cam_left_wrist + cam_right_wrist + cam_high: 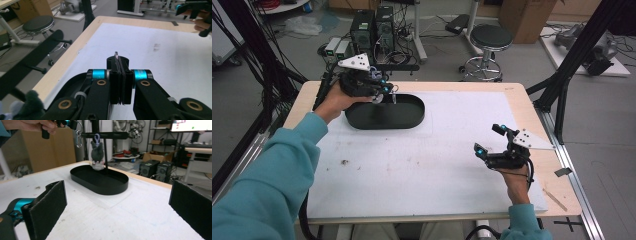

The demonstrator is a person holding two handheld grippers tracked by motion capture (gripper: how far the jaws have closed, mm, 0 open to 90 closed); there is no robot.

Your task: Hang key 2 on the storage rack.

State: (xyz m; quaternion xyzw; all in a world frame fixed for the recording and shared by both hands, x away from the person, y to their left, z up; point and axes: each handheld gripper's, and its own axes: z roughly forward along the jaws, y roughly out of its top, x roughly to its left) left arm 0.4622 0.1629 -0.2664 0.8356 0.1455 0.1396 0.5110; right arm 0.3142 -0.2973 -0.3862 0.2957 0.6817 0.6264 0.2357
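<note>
Fingers (121, 75) of left gripper (384, 90) pinching keychain clip (79, 138), plush (97, 155) over tray (412, 117), upper left; right gripper (493, 140) spread, lower right, open worktop (412, 165) between.

Black oval tray (407, 120), grey plush keychain (97, 153), white mat (437, 165).

Your sleeves (267, 185) are teal, both arms. Each gripper is black, with cyan bands at the finger bases, brass-coloured pivot screws (101, 82), dark foam pads (48, 206) and a grey three-cornered plate (354, 61). A black cable (530, 175) trails from the right gripper (489, 142).
</note>
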